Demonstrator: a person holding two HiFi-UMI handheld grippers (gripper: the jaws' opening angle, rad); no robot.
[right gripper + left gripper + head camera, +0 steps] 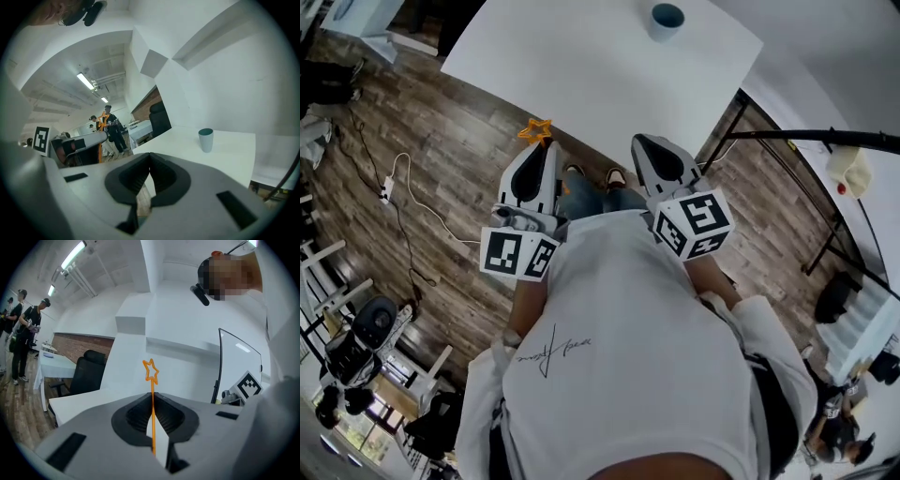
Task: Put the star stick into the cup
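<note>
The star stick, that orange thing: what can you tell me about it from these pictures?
The star stick is a thin, straight orange rod, plastic by its look, topped with a small open star outline. The left gripper is shut on its lower part, so the star juts out past the jaw tips; nothing else touches it. In the head view the star hangs over the wooden floor, just short of the white table and well away from the cup.

— Where's the cup (667,19)?
— On the table (581,66), at its far side.
— And the stick (535,130)?
— Between the left gripper's (546,147) jaws, star end forward (just short of the table's near edge). The right gripper (649,141) is beside it.
</note>
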